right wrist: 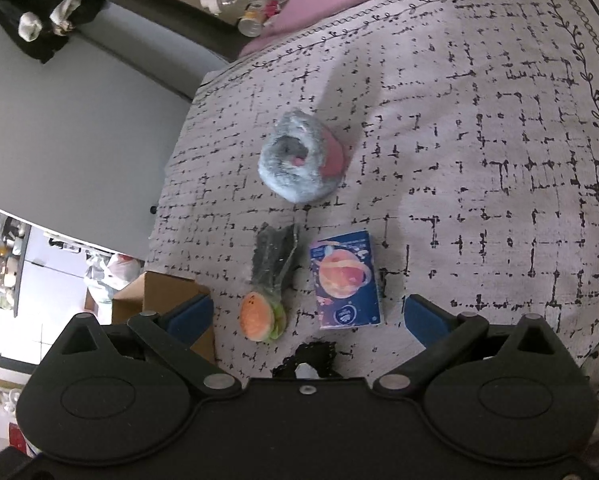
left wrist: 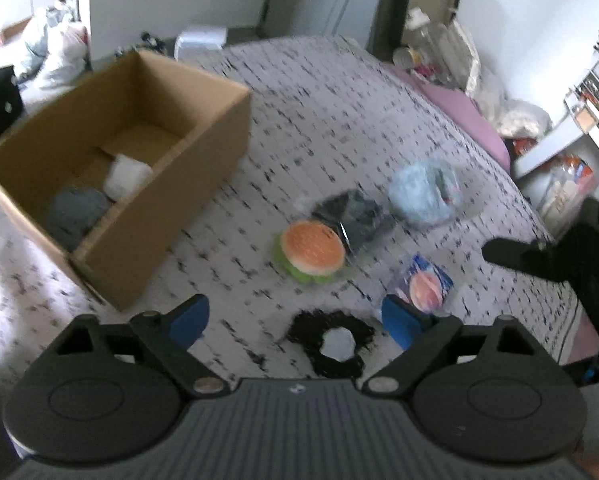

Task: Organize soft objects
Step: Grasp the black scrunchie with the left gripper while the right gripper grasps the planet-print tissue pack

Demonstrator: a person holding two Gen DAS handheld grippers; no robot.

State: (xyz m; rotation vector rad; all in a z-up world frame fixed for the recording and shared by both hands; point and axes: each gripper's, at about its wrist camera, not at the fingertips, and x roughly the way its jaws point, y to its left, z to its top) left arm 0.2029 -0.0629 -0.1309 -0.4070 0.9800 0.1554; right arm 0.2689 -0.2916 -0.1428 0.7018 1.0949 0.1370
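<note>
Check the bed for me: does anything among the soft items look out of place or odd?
One thing: the blue packet printed with an orange planet looks flat and boxy, unlike the plush burger, fluffy blue slipper and black scrunchie. Both grippers are open and empty. Nothing looks spilled or damaged.

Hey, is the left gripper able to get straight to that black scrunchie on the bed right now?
Probably yes. The black scrunchie lies flat on the bedspread just ahead of the left gripper, whose tongs stand open and empty. Nothing lies between; the burger toy sits farther off.
</note>
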